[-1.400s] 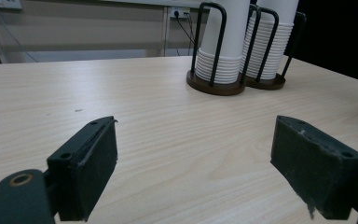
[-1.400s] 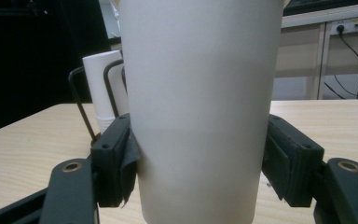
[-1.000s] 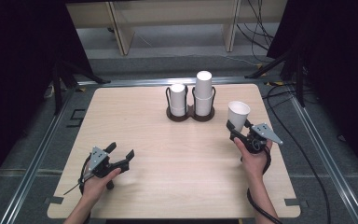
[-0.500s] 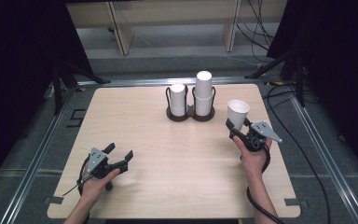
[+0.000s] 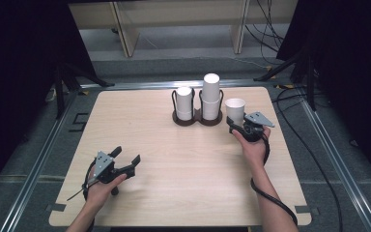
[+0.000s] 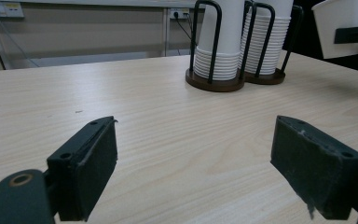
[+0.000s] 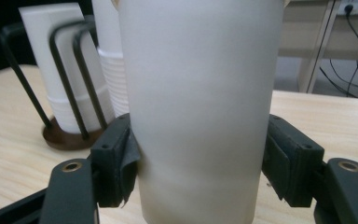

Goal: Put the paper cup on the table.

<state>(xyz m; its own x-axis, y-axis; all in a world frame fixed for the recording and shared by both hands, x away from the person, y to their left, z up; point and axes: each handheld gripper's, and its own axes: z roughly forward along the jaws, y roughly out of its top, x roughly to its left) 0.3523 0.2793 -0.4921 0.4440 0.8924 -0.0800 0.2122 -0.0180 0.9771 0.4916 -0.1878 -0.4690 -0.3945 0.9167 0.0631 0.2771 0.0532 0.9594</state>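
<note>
1. The white paper cup is standing upright in the right gripper, its long axis running vertically and its open mouth facing up, just to the right of the cup holder at the far middle of the wooden surface.
2. In the right gripper view the paper cup is being cut off at top and bottom, so neither its rim nor its base is showing fully, and whether it is resting on the surface or hanging above it is hard to tell.
3. The right gripper's fingers are pressing on the cup's lower wall from both sides, gripping it.
4. That close view is showing this contact, while in the high view the fingers are too small to make out.
5. The cup holder, a dark round-based wire rack, is carrying two stacks of white cups, the right stack taller than the left.
6. The left gripper view is showing the stacks' ribbed rims; their tops are being cut off by the frame.
7. The left gripper is lying near the front left of the surface in the person's hand, well apart from the cup.
8. Its fingers are standing apart with nothing but bare wood between them.
</note>
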